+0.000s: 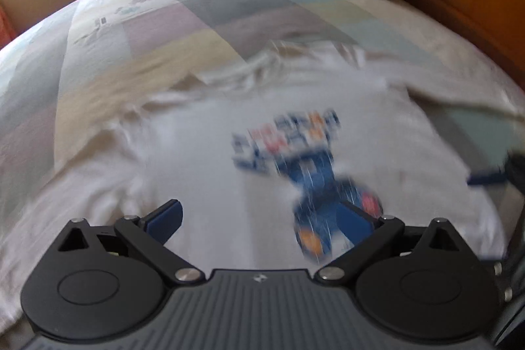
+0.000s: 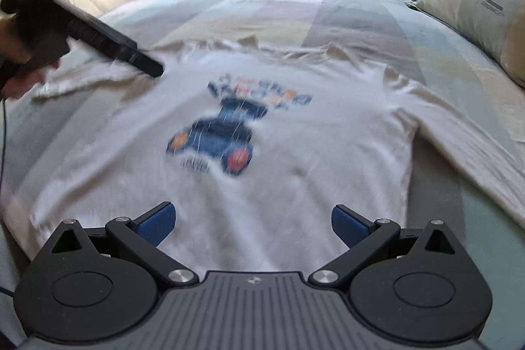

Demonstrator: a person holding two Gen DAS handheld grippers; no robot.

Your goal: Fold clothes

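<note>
A white long-sleeved shirt (image 2: pixel 295 146) lies spread, print up, mid-bed (image 2: pixel 361 15). Both the left gripper (image 1: pixel 259 218) and right gripper (image 2: pixel 251 220) hover, jaws apart (empty); pinching one layer could drag wrinkles in.

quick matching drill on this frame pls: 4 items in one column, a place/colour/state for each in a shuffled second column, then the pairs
Items
1. shirt
2. pillow
3. left gripper
4. car print

Descriptions
A. blue, on the chest of the garment
B. at the head of the bed, by the headboard
C. white, long-sleeved, spread flat front-up
D. jaws wide apart, nothing between them

Pairs: 1-C, 2-B, 3-D, 4-A
</note>
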